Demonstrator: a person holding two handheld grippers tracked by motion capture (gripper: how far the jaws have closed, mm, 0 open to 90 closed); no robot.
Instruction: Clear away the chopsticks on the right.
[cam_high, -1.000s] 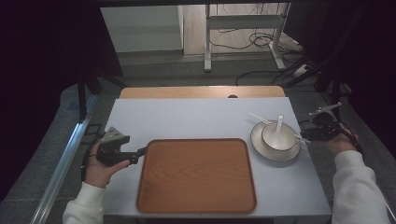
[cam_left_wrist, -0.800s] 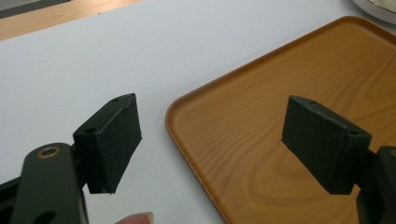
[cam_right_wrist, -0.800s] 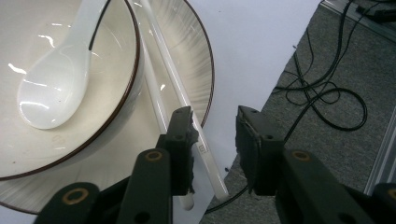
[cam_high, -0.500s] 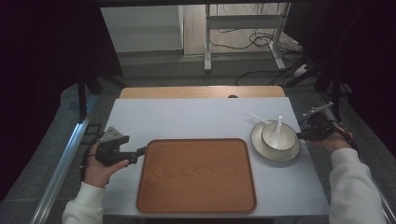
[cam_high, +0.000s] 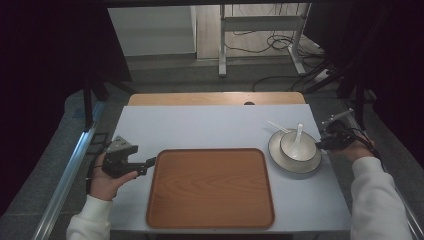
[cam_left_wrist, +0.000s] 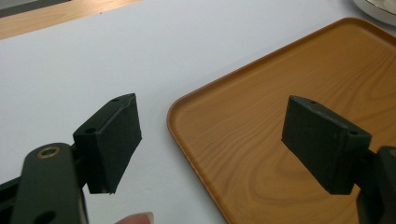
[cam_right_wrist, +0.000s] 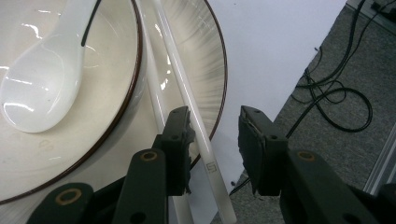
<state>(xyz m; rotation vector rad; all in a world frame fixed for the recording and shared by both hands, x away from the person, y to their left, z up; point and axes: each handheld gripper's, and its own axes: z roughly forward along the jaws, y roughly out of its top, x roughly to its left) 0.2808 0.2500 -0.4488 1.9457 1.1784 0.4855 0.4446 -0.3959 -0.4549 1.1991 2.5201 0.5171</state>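
A wooden tray (cam_high: 210, 187) lies at the table's middle. My left gripper (cam_high: 150, 164) rests at its left edge, and its jaws stand wide open (cam_left_wrist: 210, 135) over the tray's corner (cam_left_wrist: 280, 93) with nothing between them. At the right, a cream plate (cam_high: 285, 162) carries a bowl (cam_high: 291, 146) with a white spoon (cam_high: 299, 134) in it. My right gripper (cam_high: 322, 142) is at the plate's right rim (cam_right_wrist: 205, 60). Its jaws (cam_right_wrist: 215, 135) have just been opening. A white chopstick (cam_right_wrist: 180, 74) runs under the gap close to one jaw, and neither pad presses it.
A second chopstick (cam_right_wrist: 152, 79) lies alongside the first, against the bowl (cam_right_wrist: 70, 154) that holds the spoon (cam_right_wrist: 42, 88). The table's right edge is just beyond the plate, with cables (cam_right_wrist: 331, 102) on the floor below. White tabletop (cam_high: 200, 127) stretches behind the tray.
The right hand has edged slightly toward the plate. The left hand, tray and dishes have not moved.
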